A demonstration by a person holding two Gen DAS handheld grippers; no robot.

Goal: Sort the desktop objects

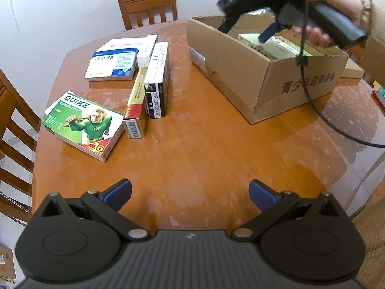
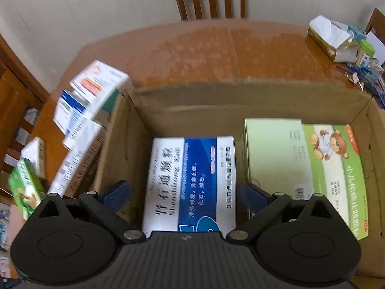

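Observation:
Several medicine boxes lie on the left of the wooden table (image 1: 204, 144): a green QUIKE box (image 1: 84, 125), a yellow and red box (image 1: 136, 106), a black and white box (image 1: 157, 82) and a blue and white box (image 1: 113, 63). My left gripper (image 1: 190, 192) hovers open over bare table, with nothing between its fingers. My right gripper (image 2: 185, 193) is open above the cardboard carton (image 2: 192, 101). A blue and white box (image 2: 192, 180) lies flat in the carton beneath it, beside a green box with a bear (image 2: 305, 168). A hand holds the right gripper (image 1: 245, 30) over the carton (image 1: 264, 84).
Wooden chairs stand at the far side (image 1: 149, 7) and on the left (image 1: 14, 130). A tissue pack (image 2: 332, 38), a small bottle and pens clutter the table's far right corner. A black cable (image 1: 310, 91) hangs from the right gripper across the carton.

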